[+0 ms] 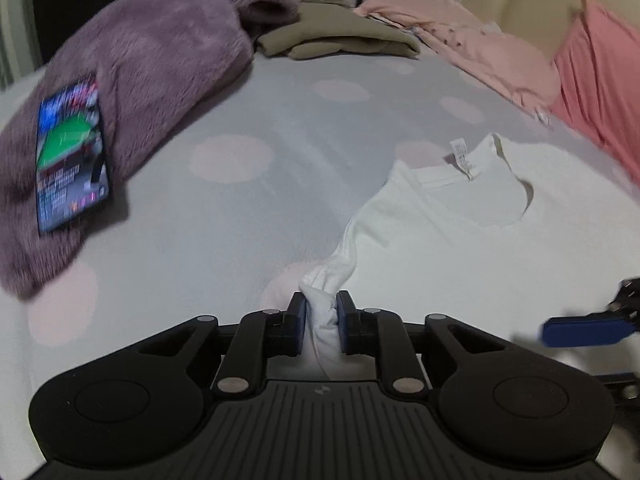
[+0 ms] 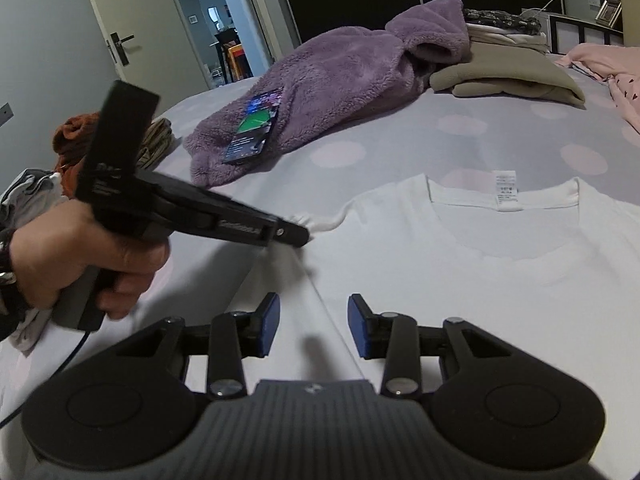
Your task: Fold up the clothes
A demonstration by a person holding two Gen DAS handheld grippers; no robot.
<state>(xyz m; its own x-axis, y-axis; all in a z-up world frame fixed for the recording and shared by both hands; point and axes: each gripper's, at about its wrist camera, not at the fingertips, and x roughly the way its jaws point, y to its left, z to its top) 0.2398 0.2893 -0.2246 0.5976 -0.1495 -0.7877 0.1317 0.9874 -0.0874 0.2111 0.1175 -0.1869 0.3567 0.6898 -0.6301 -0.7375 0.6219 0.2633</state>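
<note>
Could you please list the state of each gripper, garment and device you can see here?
left gripper: shut on the white T-shirt's sleeve
right gripper: open, holding nothing, above the shirt
white T-shirt: spread flat, collar label showing, one sleeve bunched
purple fleece: crumpled, unfolded
phone: screen lit, lying on the fleece
olive garment: folded
pink garment: loose, unfolded
door: open

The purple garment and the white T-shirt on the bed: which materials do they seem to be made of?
Purple garment: looks like plush fleece, matte, with a thick fuzzy pile. White T-shirt: probably thin cotton knit, smooth and matte; it lies flat and bunches softly where the left gripper pinches its sleeve.
</note>
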